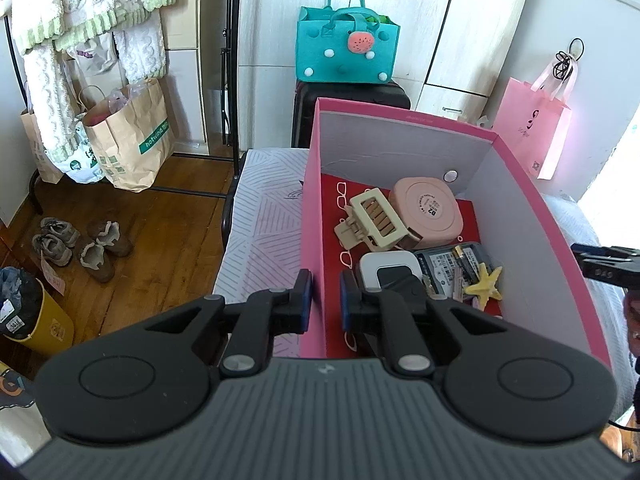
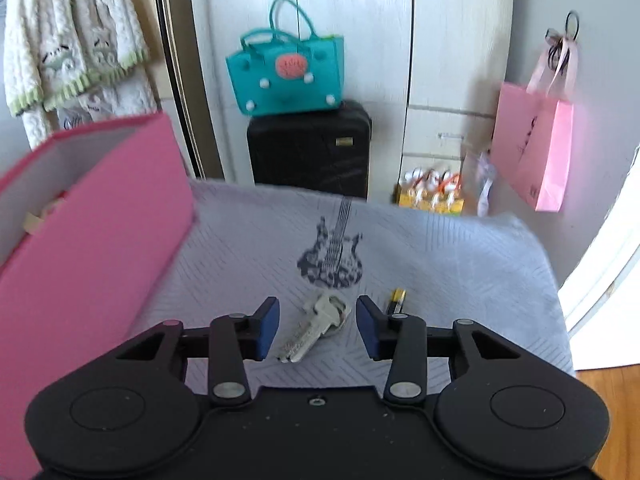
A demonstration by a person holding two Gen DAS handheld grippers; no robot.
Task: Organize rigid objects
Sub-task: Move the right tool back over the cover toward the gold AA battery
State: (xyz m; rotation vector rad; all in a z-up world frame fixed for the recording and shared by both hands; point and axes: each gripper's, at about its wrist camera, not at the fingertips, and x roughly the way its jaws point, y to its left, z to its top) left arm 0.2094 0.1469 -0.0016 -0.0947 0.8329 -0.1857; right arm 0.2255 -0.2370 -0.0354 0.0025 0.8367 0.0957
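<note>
- Keys [image 2: 314, 330] lie flat on the grey cloth [image 2: 440, 264], a small silvery bunch directly between the spread fingers of the right tool [image 2: 318, 326], which touch nothing.
- Just to the right of that tool's right finger lies a black-and-yellow battery [image 2: 396, 300], near the keys but apart from them.
- Beyond the keys the cloth carries a dark guitar print [image 2: 332, 256].
- On the left of the cloth stands the pink box [image 1: 404, 118], open at the top; the left tool [image 1: 325, 298] pinches its left wall, one finger outside and one inside.
- Inside the box: a beige hair claw [image 1: 370, 220], a round pink case [image 1: 426, 210], a white-and-grey gadget [image 1: 386, 268], batteries and a yellow starfish [image 1: 486, 284].
- Behind, a teal bag [image 2: 286, 76] sits on a black suitcase [image 2: 308, 148]; a pink paper bag [image 2: 532, 144] hangs on the wall.
</note>
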